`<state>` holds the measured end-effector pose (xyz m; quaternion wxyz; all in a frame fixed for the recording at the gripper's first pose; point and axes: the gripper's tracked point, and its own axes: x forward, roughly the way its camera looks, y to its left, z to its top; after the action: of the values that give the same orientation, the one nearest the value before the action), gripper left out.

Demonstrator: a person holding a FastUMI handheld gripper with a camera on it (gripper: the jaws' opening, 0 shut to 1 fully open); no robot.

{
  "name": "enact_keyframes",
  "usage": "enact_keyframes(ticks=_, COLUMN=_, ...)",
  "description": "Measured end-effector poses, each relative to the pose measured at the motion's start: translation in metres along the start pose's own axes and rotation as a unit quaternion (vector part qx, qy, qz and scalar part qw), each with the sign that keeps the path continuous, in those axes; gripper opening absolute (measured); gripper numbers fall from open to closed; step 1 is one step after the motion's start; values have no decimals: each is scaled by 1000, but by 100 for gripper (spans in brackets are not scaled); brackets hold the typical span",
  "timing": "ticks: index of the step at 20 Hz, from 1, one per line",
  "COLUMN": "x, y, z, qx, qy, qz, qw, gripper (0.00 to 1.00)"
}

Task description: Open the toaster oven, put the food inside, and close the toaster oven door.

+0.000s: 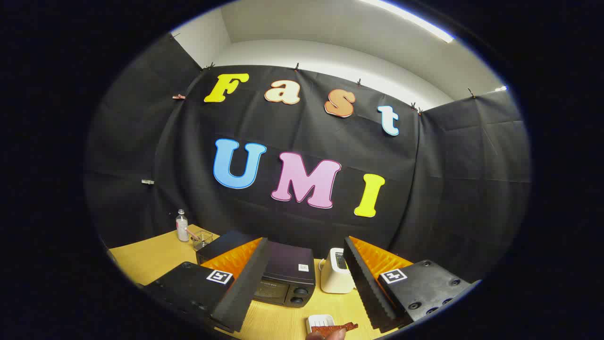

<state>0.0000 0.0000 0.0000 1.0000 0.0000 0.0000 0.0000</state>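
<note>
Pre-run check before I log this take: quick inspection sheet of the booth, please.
Surface: light wooden table, bare at its near side.
Job's things: black toaster oven ahead between the fingers, door shut. Food, a brown flat piece, lies on a small white dish just ahead of the fingers; a fingertip touches it.
Clutter: white toaster beside the oven; clear bottle and small clear container at the far corner.
Grippers: gripper open, fingers spread wide, holding nothing.
Cables: nothing seen.
Surroundings: black cloth wall, white ceiling with a strip light.
</note>
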Motion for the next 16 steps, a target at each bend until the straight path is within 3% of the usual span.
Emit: enact_keyframes(ticks=16, x=-5, y=22, z=-13, qx=20, qy=20, qz=12, qw=1000, gripper=97)
